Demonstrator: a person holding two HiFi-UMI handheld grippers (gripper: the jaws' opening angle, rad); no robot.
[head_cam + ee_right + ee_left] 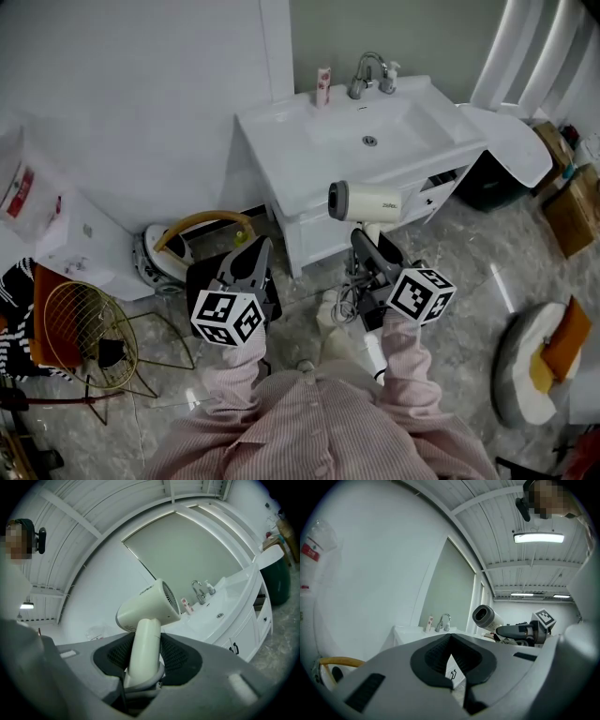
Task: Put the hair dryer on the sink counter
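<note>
While the right gripper (146,654) clamps the hair dryer (149,605) by its stiff, smooth handle, the probably top-heavy barrel rides above its jaws, short of the sink counter (213,620) ahead; the left gripper (450,638) is closed on nothing.

Pink striped shirt sleeves (405,349), black-and-white marker cubes (227,317), black ribbed fingers (433,656)

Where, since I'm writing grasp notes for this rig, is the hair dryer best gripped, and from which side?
Grip the hair dryer by its handle, coming from the handle's free end with the jaws closing on its two sides. The handle is a straight, narrow stem that fits between the jaws, while the barrel is wide and rounded. The right gripper holds it this way.
</note>
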